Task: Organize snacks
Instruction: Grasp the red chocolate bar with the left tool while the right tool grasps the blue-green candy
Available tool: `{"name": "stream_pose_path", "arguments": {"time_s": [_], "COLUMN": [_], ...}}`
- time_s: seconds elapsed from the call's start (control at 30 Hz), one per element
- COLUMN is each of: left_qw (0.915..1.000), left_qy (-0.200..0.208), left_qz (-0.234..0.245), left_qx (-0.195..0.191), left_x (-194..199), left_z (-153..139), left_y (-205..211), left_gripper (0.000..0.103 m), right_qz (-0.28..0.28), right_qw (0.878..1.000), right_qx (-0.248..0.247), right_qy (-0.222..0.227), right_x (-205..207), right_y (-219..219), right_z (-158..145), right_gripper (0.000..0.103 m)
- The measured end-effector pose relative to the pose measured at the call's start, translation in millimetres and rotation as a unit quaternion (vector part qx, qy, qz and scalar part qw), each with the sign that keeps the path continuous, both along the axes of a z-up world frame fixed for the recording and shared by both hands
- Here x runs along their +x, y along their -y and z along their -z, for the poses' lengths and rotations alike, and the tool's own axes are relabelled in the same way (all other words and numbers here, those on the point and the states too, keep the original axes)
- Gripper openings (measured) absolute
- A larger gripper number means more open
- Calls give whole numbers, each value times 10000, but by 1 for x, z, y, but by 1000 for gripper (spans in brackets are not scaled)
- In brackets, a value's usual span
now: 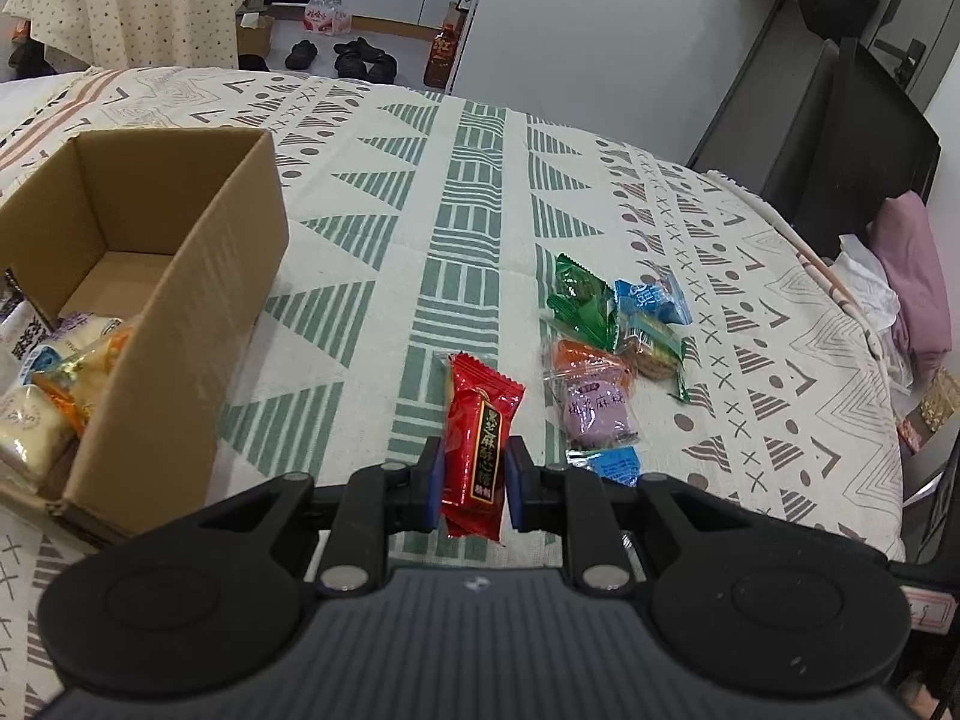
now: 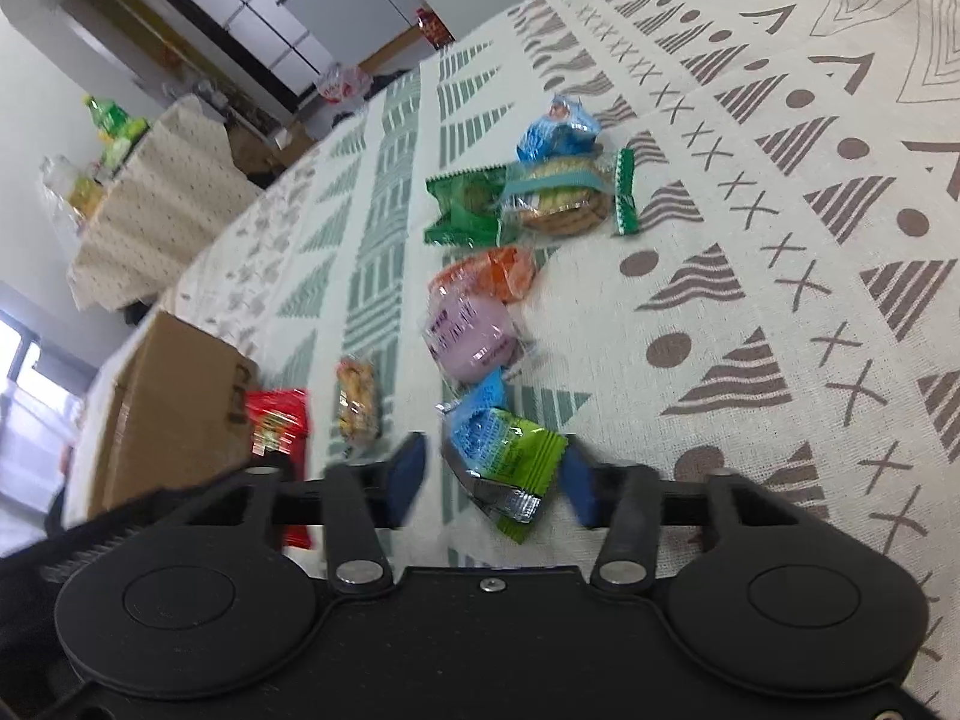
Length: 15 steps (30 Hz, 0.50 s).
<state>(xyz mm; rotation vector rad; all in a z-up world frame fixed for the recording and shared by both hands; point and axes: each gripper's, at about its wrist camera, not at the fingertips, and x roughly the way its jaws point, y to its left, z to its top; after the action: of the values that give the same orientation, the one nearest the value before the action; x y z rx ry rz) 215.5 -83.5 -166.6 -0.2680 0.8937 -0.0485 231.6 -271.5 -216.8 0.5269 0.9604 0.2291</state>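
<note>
Patterned cloth (image 1: 384, 276), cream with green and grey triangles, covers the bed-like surface that carries everything. Largest on it is the open cardboard box (image 1: 198, 312), at the left in the left wrist view, already holding several wrapped snacks at its near end. Loose packets lie in a cluster to the right: a dark green packet (image 1: 581, 299), a blue packet (image 1: 654, 299), a clear-wrapped biscuit (image 1: 651, 351), an orange snack (image 1: 591, 360) and a purple mochi (image 1: 597, 411).

The left gripper (image 1: 474, 477) is clamped on the red sesame candy packet (image 1: 477, 447), pads pressing its lower sides. The right gripper (image 2: 492, 474) straddles a lime-green packet (image 2: 519, 468); its right pad looks to touch the wrapper, the left pad stands clear, so no firm grip yet.

These packets are probably light, crinkly and slippery. Pinching across the filled middle should hold better than the flat sealed ends.
</note>
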Motion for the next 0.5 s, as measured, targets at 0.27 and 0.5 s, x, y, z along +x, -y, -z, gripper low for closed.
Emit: {"name": "stream_pose_path", "arguments": {"time_s": [0.27,0.5], "left_qw": [9998,9982], "left_qy": [156,469], "left_qz": [-78,-214], "left_qx": [-135,-294], "left_x": [-9,-16], "left_z": [-20,-47], "left_y": [-9,-24], "left_gripper": [20,20], "right_qz": [34,112], "right_qw": [9997,9983], "right_qx": [184,295], "right_qy": [133,492], "right_x": [-12,-29], "right_y": [1,-2], "right_z": [-12,-43], "right_gripper": [24,24]}}
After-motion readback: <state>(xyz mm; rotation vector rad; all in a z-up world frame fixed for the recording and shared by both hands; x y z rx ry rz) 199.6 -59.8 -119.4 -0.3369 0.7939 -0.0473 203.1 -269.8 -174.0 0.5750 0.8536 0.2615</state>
